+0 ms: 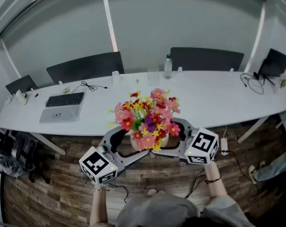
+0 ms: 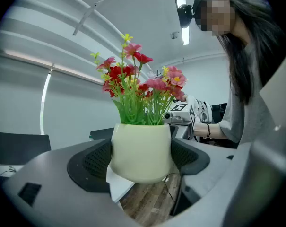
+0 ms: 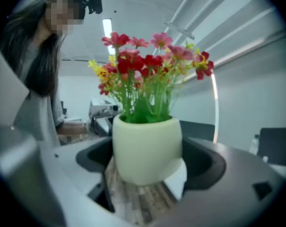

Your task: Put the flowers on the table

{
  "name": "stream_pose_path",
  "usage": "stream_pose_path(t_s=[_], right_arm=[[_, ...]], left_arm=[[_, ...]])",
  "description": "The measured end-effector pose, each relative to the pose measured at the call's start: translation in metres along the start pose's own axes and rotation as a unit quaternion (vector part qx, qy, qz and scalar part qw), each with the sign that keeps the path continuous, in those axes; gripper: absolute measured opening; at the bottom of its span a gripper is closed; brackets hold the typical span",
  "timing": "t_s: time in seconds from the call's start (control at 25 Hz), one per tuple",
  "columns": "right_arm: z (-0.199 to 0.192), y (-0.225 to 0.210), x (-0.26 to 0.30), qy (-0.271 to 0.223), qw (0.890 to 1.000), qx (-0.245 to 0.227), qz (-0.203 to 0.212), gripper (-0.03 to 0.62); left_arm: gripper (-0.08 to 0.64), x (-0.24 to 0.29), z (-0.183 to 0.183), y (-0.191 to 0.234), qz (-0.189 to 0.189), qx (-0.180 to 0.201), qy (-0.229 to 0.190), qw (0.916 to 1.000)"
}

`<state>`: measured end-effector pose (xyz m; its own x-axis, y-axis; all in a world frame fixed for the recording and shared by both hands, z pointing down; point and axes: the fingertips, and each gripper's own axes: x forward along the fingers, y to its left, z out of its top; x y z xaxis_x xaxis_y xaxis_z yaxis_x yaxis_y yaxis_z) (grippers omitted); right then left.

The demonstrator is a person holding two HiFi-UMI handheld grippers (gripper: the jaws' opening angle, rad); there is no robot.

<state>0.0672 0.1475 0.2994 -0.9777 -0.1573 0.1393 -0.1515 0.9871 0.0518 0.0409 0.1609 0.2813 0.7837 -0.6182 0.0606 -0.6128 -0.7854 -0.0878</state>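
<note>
Together, left claw [image 2: 142, 159], right claw [image 3: 147, 161], both clamping cream flower pot [image 2: 142, 143]

Cream pot [image 2: 141, 150] at centre frame is smooth and matt, ceramic by the look, with just a soft sheen. Flowers [image 2: 138, 86] above it look plastic: waxy green stems, cloth-like petals. Left gripper [image 2: 142, 161] has a matt grey plastic shell, and its pads [image 2: 96, 161] are dark, dimpled, rubbery. Over to the head view: table [image 1: 213, 98] across the middle, white, smooth, slightly glossy. Floor [image 1: 62, 188] along the bottom, wood-grain planks. Laptop [image 1: 62, 109] at left, silvery metal finish. Bottle [image 1: 168, 67], clear plastic.
</note>
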Motion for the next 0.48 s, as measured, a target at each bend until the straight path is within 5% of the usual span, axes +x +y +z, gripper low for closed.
stream_pose_path(t_s=[0.48], right_arm=[[0.0037,0.0033,-0.0043,0.002,1.000,-0.006,0.010,0.449]], left_arm=[[0.405,0.0000,0.0027,-0.0048,0.009,-0.001,-0.008,0.9999]])
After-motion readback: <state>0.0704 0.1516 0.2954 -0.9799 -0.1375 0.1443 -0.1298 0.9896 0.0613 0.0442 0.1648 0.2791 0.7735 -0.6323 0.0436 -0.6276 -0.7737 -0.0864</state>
